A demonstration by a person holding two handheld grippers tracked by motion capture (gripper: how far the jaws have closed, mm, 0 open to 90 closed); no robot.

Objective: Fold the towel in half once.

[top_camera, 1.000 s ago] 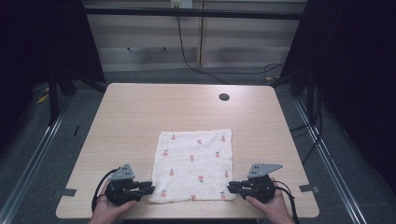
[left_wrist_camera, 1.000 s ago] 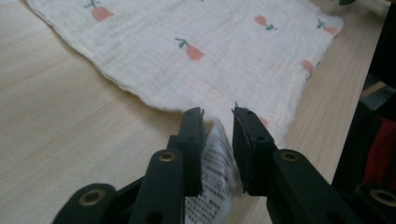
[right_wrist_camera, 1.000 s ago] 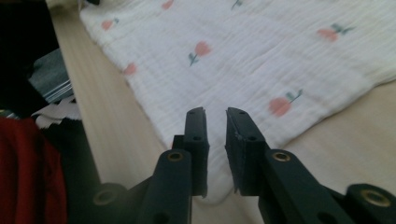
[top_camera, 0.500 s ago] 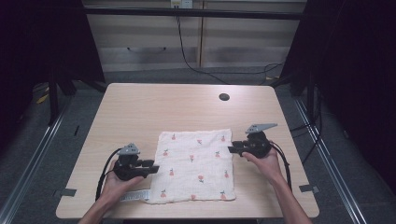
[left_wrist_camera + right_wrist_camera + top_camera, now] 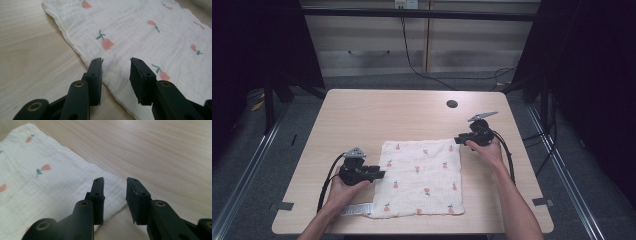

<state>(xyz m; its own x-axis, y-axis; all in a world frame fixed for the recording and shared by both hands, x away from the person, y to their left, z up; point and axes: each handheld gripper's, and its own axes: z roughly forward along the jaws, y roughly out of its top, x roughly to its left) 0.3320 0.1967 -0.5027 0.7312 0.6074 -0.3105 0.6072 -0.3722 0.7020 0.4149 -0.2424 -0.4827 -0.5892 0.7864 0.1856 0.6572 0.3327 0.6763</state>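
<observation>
A: Where's the cloth?
B: Flat on the table, near side. Left gripper hangs released over its left edge; right gripper, just narrowing, gapes at the far right corner.
A: Advice?
B: Pinch hems cleanly, both layers.

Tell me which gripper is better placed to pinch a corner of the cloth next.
Right, probably. The right gripper hangs open over the cloth's far corner; the left gripper sits open midway along its side edge.
</observation>
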